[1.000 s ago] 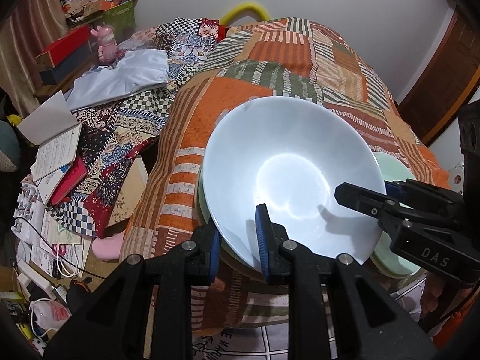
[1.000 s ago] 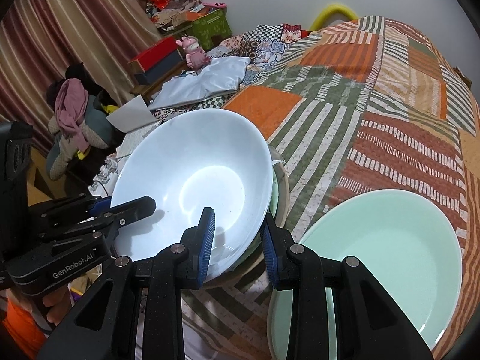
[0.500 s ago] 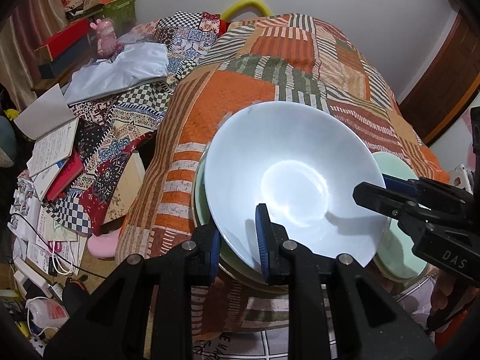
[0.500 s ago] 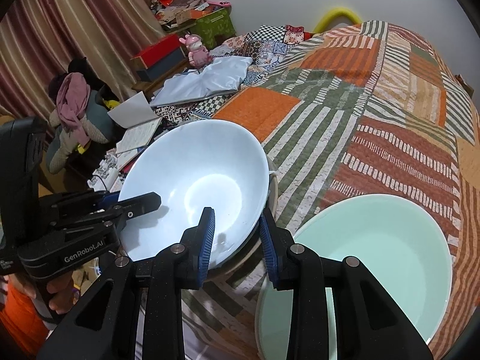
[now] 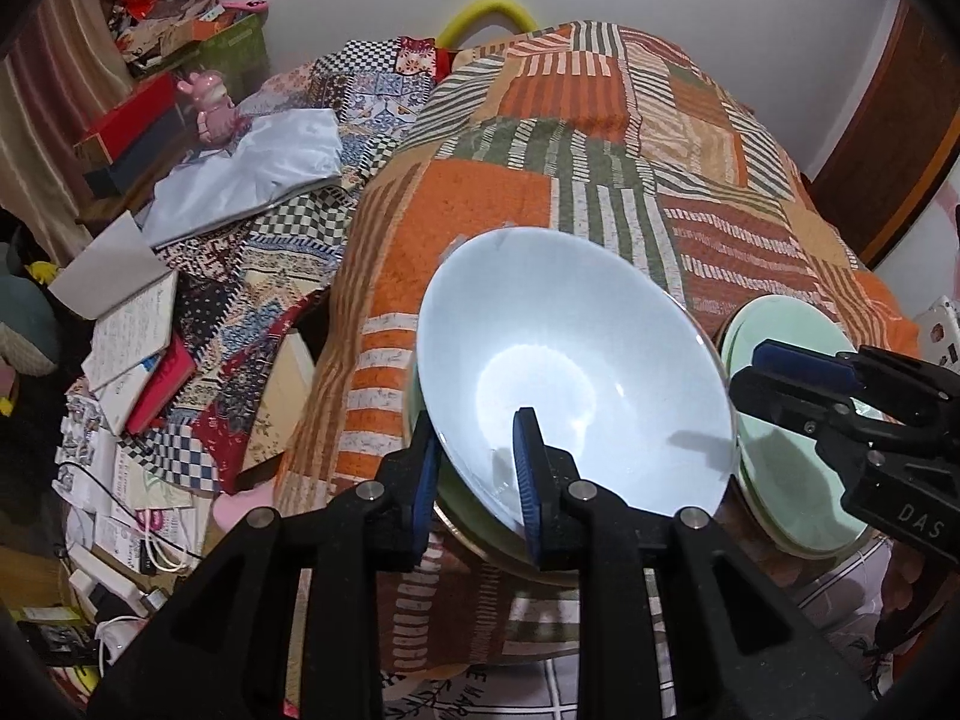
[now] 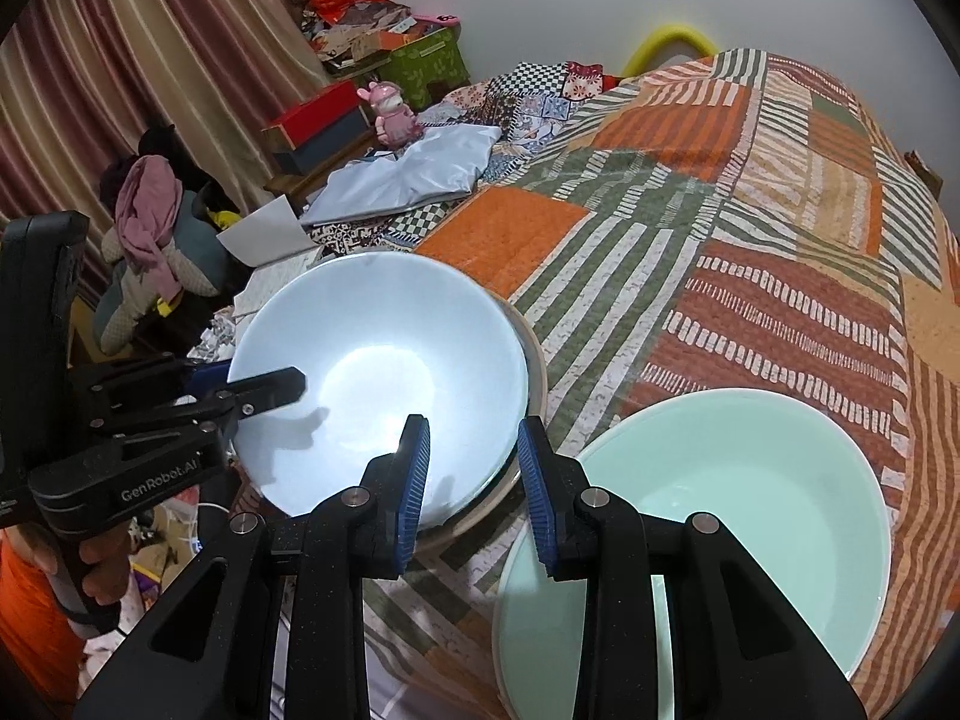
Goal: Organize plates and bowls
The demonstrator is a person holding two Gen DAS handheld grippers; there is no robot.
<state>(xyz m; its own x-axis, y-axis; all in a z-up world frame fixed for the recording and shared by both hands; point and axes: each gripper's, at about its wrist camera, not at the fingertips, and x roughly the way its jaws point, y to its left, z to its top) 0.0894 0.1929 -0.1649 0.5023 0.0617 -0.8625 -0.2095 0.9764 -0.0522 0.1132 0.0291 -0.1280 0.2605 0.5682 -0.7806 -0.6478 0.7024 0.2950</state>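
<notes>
A pale blue bowl (image 5: 576, 372) is held by its near rim in the left tongs (image 5: 474, 468), with one pad inside the bowl and one outside, shut tight on the rim. The right tongs (image 6: 471, 474) are clamped on the other side of the same bowl, one blue pad inside and one outside. The bowl is tipped a little and sits in a stack of other dishes (image 6: 534, 360) on the patchwork bed cover (image 6: 750, 192), close to the near edge of the bed. Just beside the stack, on the right, a green plate (image 6: 750, 504) is lying on the cover. The step in hand looks like the blue bowl being set down into the stack. Next, both tongs would need to be opened gently and drawn back, so the bowl can settle flat and not slide off the bed. The dishes under the blue bowl are mostly hidden, so how many there are cannot be told. It cannot be seen whether the bowl is fully resting yet. The near edge of the green plate is cut off behind the right tongs.
</notes>
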